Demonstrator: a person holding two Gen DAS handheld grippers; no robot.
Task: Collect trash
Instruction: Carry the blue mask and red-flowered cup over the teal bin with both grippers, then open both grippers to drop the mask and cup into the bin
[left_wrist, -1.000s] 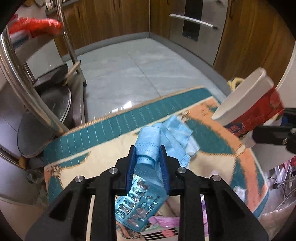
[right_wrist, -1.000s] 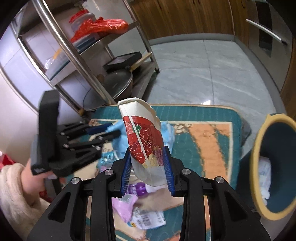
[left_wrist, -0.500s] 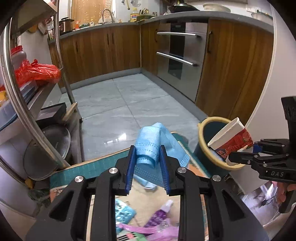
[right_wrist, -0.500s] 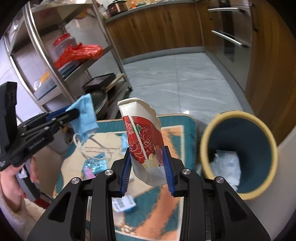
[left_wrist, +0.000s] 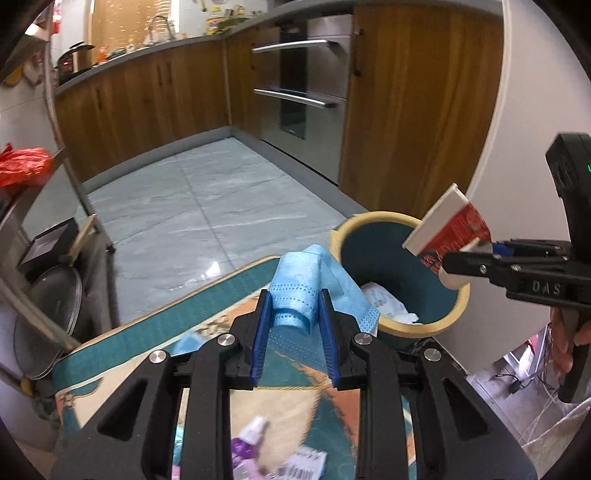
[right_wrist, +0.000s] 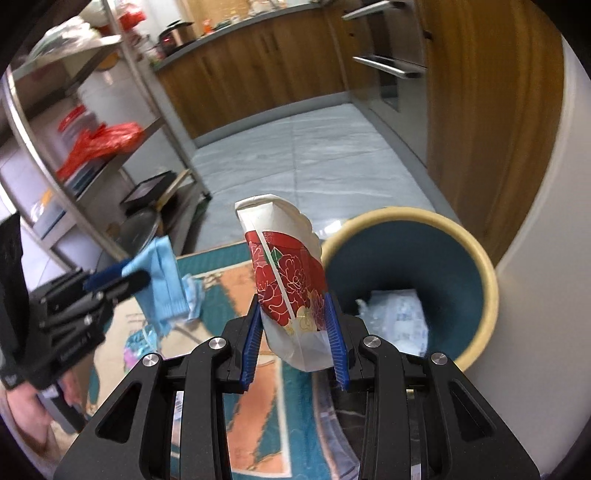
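My left gripper (left_wrist: 294, 302) is shut on a crumpled blue face mask (left_wrist: 310, 291), held above the patterned mat just left of the bin. My right gripper (right_wrist: 294, 306) is shut on a squashed paper cup (right_wrist: 286, 280), white with red flowers, beside the bin's left rim. The teal bin (right_wrist: 476, 258) with a cream rim holds white wrappers at its bottom. In the left wrist view the cup (left_wrist: 448, 230) hangs over the bin (left_wrist: 373, 254) mouth. In the right wrist view the mask (right_wrist: 162, 284) hangs at the left, in the other gripper.
Small wrappers and a purple packet (left_wrist: 245, 448) lie on the teal and orange mat (left_wrist: 155, 332). A steel rack (right_wrist: 74, 147) with pans and a red bag stands at the left. Wooden cabinets, an oven and a white pillar (right_wrist: 546, 258) border the grey tiled floor.
Both grippers have lifted off the mat and swung to the right towards the bin, carrying the mask and the cup. The blister pack under the mask has stayed on the mat.
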